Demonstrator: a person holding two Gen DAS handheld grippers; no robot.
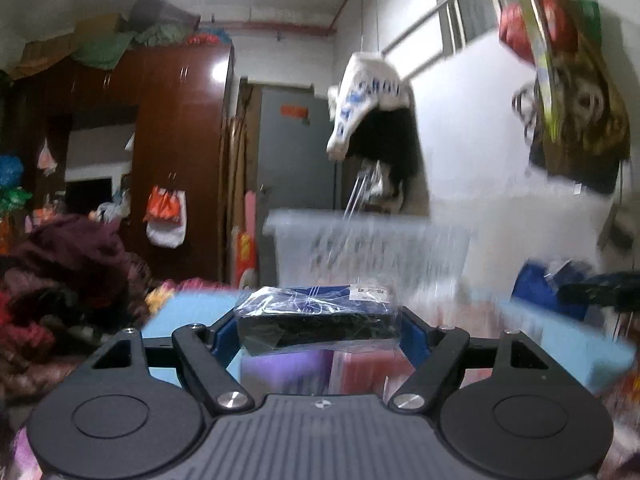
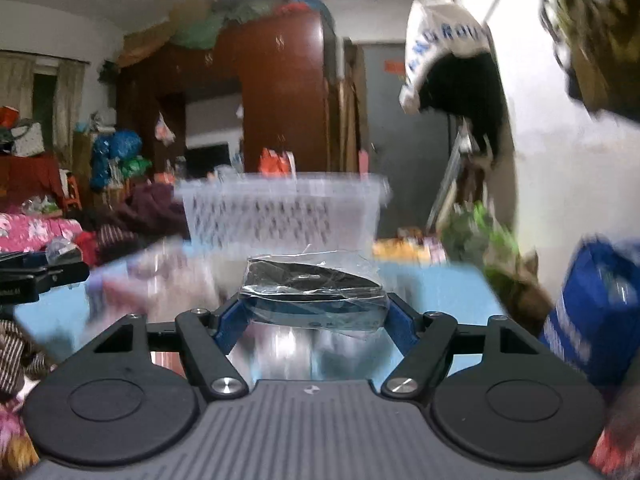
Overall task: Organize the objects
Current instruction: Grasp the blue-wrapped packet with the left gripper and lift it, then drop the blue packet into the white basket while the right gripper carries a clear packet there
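Observation:
My left gripper [image 1: 318, 322] is shut on a black box wrapped in clear plastic [image 1: 316, 316], held level above a light blue surface [image 1: 188, 312]. My right gripper [image 2: 314, 312] is shut on a second black plastic-wrapped box [image 2: 312, 288]. A clear perforated plastic basket [image 1: 372, 248] stands ahead of the left gripper. The same basket [image 2: 280, 212] shows ahead of the right gripper. The other gripper shows as a black shape at the right edge of the left wrist view [image 1: 600, 292] and at the left edge of the right wrist view [image 2: 36, 276].
A blue bag [image 2: 596, 312] stands at the right. Purple and red items [image 1: 320, 368] lie blurred below the left gripper. A pile of dark red clothes [image 1: 60, 280] is at the left. A brown wardrobe [image 1: 176, 148] and a white wall with hanging bags [image 1: 372, 100] stand behind.

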